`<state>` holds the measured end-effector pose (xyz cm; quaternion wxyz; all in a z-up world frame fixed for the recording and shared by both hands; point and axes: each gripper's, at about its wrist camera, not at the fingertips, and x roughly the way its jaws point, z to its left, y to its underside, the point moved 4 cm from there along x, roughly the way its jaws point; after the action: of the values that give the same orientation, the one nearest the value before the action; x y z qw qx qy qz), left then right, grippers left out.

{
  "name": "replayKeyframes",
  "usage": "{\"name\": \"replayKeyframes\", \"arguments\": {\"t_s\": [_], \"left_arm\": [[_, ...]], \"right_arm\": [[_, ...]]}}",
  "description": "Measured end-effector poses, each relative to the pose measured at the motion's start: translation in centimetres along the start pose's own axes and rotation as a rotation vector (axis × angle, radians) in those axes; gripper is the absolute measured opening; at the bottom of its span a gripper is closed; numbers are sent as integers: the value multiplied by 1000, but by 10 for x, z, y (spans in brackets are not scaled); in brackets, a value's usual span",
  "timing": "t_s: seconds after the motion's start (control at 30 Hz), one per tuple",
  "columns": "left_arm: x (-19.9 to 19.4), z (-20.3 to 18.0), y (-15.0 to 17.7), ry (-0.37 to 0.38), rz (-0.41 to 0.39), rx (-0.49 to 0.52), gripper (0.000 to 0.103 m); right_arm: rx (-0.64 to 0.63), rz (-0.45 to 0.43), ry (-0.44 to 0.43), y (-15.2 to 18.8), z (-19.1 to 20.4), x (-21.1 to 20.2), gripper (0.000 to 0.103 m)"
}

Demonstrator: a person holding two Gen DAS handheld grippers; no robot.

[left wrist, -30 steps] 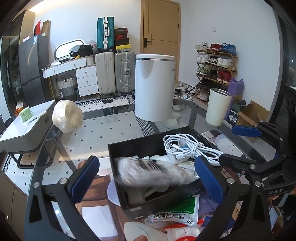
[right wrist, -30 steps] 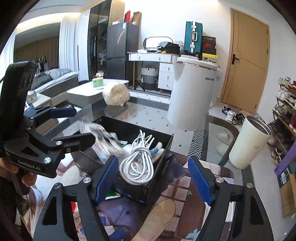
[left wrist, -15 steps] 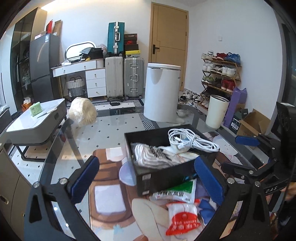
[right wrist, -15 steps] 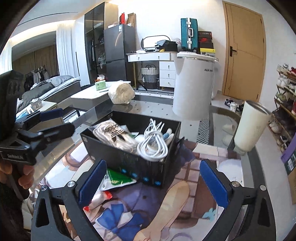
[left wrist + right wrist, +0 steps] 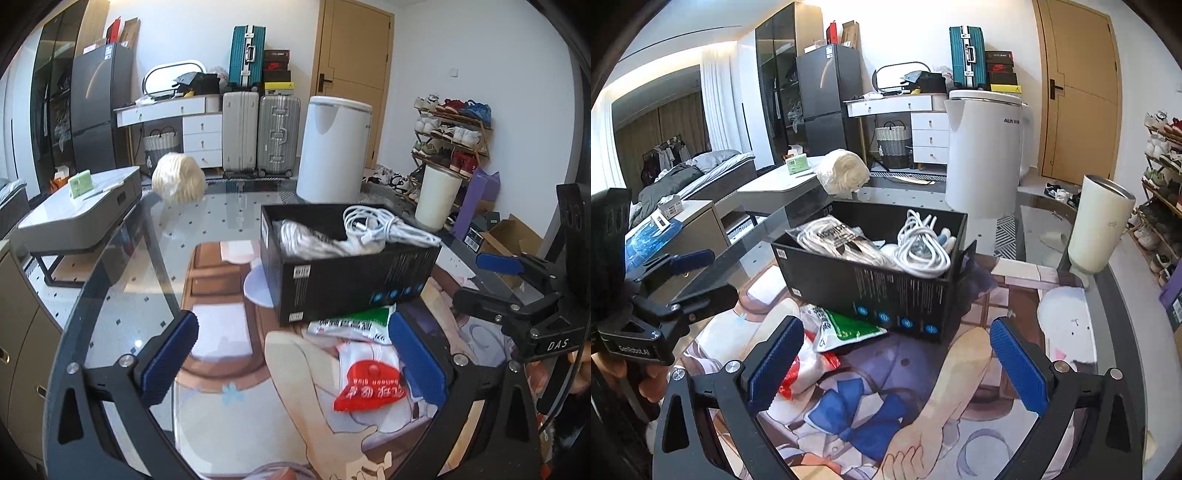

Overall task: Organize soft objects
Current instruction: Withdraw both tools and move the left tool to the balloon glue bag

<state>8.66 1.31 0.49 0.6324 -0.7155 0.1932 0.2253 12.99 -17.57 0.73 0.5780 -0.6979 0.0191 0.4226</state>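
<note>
A black box (image 5: 354, 280) (image 5: 871, 288) stands on the glass table. It holds a clear bag of white cord (image 5: 310, 240) (image 5: 834, 240) and a coil of white cable (image 5: 384, 225) (image 5: 919, 247). In front of the box lie a green-and-white packet (image 5: 354, 325) (image 5: 846, 328) and a red-and-white packet (image 5: 369, 384) (image 5: 805, 369). My left gripper (image 5: 291, 365) is open and empty, back from the box. My right gripper (image 5: 894, 365) is open and empty, also short of the box. Each gripper shows in the other's view.
A cream fluffy bundle (image 5: 179, 177) (image 5: 842, 175) sits at the table's far edge. A cream tumbler (image 5: 1097, 225) (image 5: 437, 201) stands at the right. A printed mat (image 5: 923, 387) covers the table. A white appliance (image 5: 332, 147) stands behind.
The bag of white cord was let go into the box. Both grippers have drawn back from the box and stay open.
</note>
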Motion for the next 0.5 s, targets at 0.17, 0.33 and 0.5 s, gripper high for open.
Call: {"name": "replayKeyframes", "arguments": {"t_s": [0.17,0.33,0.5], "left_arm": [[2,-1,9,-14,8,-9,103],[1,-2,14,-37,7,-1,103],[4,-1,18,-24,20,-14,103]], "right_arm": [[28,12,-18,13,-4,0,102],[14,-1,-5,20,-5,1,102],[3,-10,0,20,-3,2,102]]}}
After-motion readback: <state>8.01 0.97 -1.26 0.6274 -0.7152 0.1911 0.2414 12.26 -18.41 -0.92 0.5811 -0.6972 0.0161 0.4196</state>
